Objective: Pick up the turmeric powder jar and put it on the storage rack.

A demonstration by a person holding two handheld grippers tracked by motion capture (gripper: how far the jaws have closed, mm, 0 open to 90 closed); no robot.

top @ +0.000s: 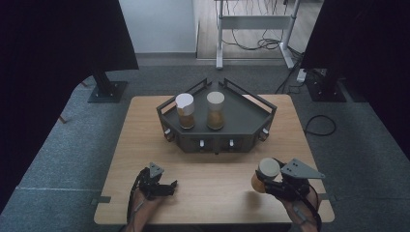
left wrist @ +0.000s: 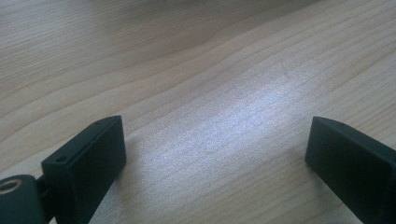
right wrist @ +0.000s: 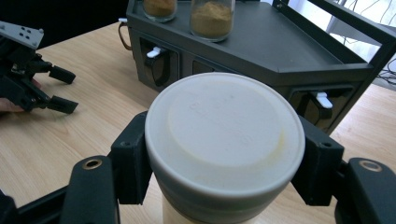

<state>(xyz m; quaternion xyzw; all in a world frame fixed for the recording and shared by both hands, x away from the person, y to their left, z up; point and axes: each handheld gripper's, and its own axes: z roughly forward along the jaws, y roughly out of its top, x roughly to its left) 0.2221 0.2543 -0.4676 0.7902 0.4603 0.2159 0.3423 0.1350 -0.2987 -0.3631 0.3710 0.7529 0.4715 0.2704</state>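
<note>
Wood-grain table, pale, with a dark angular rack at twelve o'clock and both hand-held tools near six. Left gripper at about seven o'clock, low to the table, fingers spread wide with nothing but bare wood between them. On the rack's top tray, two clear jars: left jar, white-lidded, brown powder filling roughly its lower half; right jar, cream lid, a lighter tan powder at a similar level. They stand just beside each other, apart, both upright. Small white latches show along the rack's front face, over what look like compartments; contents cannot be told. Right gripper at about five o'clock, fingers clamped on a third jar, pads pressing either side just under its wide cream lid. This jar is held tilted, lid toward the rack, near the table's front edge and well apart from the rack. Judgement on handling: rigid walls, likely smooth and somewhat slippery; moderate weight if part-filled with powder, which would shift when tipped. Lid overhang gives a stop against slipping downward, so a hold just beneath the lid suits it; squeezing the lid itself could loosen it. Best kept upright before setting down.
</note>
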